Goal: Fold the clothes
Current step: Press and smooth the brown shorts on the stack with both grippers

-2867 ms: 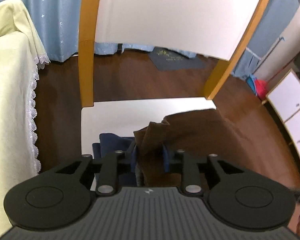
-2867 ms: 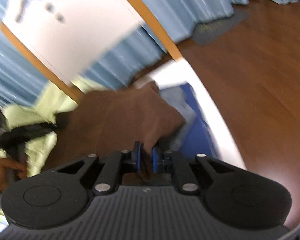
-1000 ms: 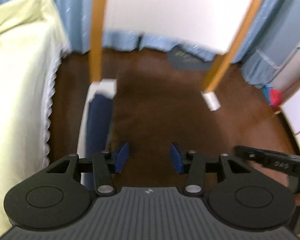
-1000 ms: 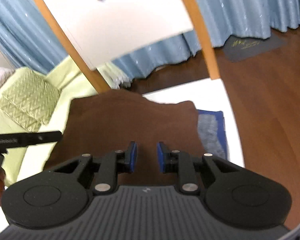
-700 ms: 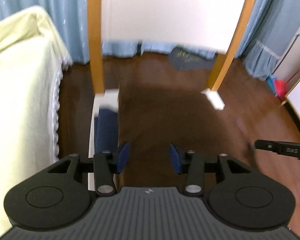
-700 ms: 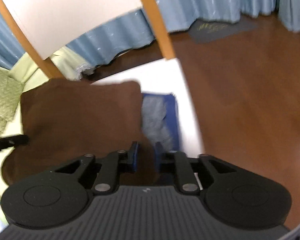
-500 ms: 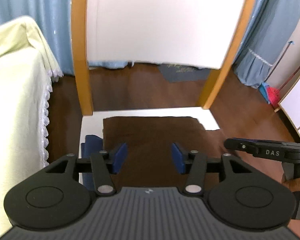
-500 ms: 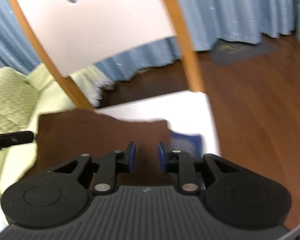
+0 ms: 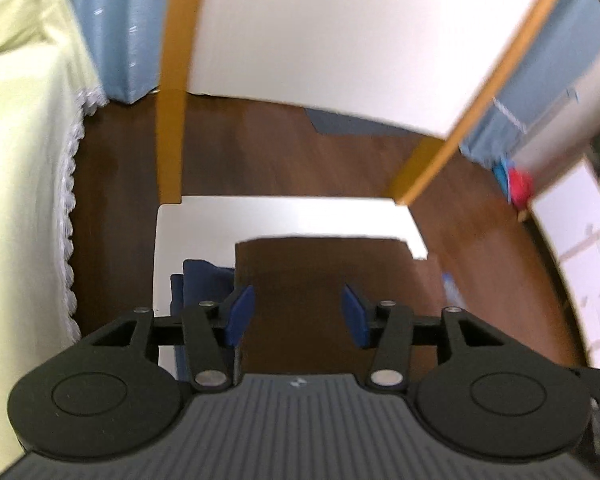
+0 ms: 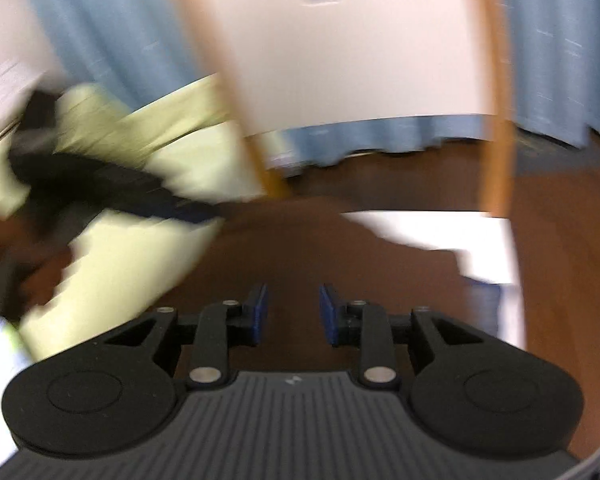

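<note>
A: What do we have under the left gripper [image 9: 296, 312]?

B: We see a brown garment [image 9: 324, 276] lying flat on the white chair seat [image 9: 196, 236], its far edge straight and squared off. The blue pads stand spread well apart above the cloth, with nothing pinched between them

A: And the blue things at the side?

B: A folded blue garment [image 9: 204, 280] sits on the seat just to the left of the brown one, and the brown cloth seems to overlap its edge. We cannot tell how many pieces are in that blue stack

A: How about the right gripper [image 10: 292, 312]?

B: Its view is heavily blurred. We make out the two blue pads with a clear gap between them, narrower than on the left gripper, and nothing gripped there. Below and beyond them we see the brown garment, with the white seat showing to the right

A: Anything else we can place?

B: The chair's orange wooden posts [image 9: 170, 92] and white backrest [image 9: 340, 28] rise behind the seat. A pale yellow cover with a lace trim [image 9: 24, 152] lies to the left, blue curtains [image 9: 128, 28] hang behind, and the floor is dark wood. In the right wrist view we catch a dark smeared shape at the left, over the yellow cover; it is too blurred for us to name
</note>
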`<state>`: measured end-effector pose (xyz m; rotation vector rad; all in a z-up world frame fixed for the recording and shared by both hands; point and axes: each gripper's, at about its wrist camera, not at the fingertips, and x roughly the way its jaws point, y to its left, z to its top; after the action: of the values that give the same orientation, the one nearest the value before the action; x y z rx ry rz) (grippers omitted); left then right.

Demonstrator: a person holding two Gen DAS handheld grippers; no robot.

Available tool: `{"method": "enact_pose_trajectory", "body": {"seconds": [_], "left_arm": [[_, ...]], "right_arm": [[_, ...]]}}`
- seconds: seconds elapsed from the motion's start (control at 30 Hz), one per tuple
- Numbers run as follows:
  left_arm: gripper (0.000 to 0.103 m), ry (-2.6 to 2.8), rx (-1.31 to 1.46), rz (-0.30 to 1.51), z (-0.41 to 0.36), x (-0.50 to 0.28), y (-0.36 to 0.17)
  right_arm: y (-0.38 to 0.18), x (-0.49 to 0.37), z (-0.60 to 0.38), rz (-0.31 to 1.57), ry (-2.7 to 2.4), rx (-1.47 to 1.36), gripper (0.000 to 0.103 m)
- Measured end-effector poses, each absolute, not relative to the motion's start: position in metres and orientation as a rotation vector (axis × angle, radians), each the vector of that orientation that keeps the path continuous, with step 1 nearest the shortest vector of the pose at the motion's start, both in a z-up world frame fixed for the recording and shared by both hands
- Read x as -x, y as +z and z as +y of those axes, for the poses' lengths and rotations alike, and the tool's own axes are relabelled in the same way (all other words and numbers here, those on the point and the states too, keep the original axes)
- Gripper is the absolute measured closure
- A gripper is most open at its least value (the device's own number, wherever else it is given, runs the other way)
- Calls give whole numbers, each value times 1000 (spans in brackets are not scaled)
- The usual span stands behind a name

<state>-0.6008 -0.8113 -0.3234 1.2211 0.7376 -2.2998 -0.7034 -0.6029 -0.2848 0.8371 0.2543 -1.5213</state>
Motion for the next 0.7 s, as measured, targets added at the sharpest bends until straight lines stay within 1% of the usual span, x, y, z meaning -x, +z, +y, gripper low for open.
{"method": "enact_pose_trajectory", "body": {"seconds": [0.03, 0.07, 0.1, 0.17, 0.23, 0.33, 0.37, 0.43, 0.47, 0.5, 0.53, 0.57, 0.6, 0.7], "left_arm": [[49, -2295, -1243, 691, -812, 602, -333], [45, -2289, -1264, 645, -813, 604, -343], [44, -2293, -1265, 626, -813, 601, -349], [38, -2303, -1238, 620, -812, 594, -363], [37, -2306, -1209, 606, -812, 591, -371], [36, -2303, -1204, 570, -809, 591, -370], [39, -2303, -1210, 561, -809, 591, -365], [44, -2311, -1211, 532, -804, 591, -349], [44, -2321, -1202, 510, -800, 590, -336], [44, -2353, -1188, 524, -793, 586, -323], [44, -2392, -1172, 549, -786, 581, -310], [44, -2431, -1156, 575, -779, 575, -298], [44, -2453, -1152, 593, -773, 572, -294], [44, -2512, -1166, 643, -753, 562, -300]], "right_arm": [[-285, 695, -605, 273, -1508, -829, 78], [-296, 670, -614, 331, -1471, -813, 79], [-305, 661, -628, 389, -1472, -790, 80], [-327, 640, -637, 534, -1484, -736, 79], [-345, 629, -640, 593, -1503, -683, 79], [-350, 625, -646, 619, -1519, -660, 79], [-349, 625, -648, 618, -1520, -668, 79], [-337, 636, -644, 554, -1502, -731, 79], [-332, 642, -642, 521, -1492, -762, 77], [-312, 662, -629, 392, -1510, -802, 75], [-309, 664, -626, 375, -1519, -801, 72], [-297, 682, -617, 335, -1573, -793, 71], [-285, 701, -609, 294, -1628, -784, 71], [-282, 738, -606, 266, -1682, -815, 72]]}}
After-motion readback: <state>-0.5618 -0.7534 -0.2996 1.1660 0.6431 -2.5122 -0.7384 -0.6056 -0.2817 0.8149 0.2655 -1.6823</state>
